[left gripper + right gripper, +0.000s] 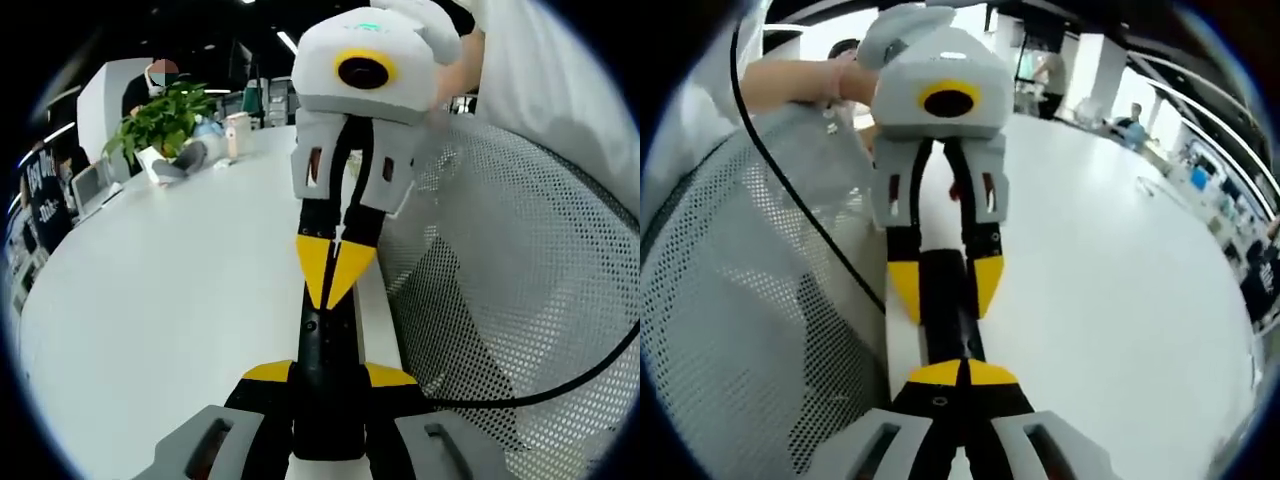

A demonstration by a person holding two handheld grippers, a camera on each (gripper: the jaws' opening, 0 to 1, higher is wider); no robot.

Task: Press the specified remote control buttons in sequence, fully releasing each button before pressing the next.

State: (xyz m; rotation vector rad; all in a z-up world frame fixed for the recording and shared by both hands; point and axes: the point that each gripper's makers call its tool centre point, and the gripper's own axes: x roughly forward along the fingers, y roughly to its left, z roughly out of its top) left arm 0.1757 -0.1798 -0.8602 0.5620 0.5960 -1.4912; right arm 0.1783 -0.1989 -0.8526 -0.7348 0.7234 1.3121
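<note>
Black remote sits pinched between the left gripper fingers by the edge of the white bench. The right gripper fingers, pressed together, bear on it. I reckon an off-centre push could lever it loose.

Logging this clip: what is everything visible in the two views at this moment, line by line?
remote control: one, black, long and narrow, at the table edge between the jaws; buttons not readable
table: one, white, large, curved edge
potted plant: one, green leaves, far end of the table
mesh chair back: one, white, perforated, beside the table edge
cable: one, black, draped across the chair back
left hand-held gripper: one, grey with yellow tips, jaws either side of the remote control
right hand-held gripper: one, yellow tips closed together, pointing onto the remote control
hand: one, gripping the left hand-held gripper's body
</note>
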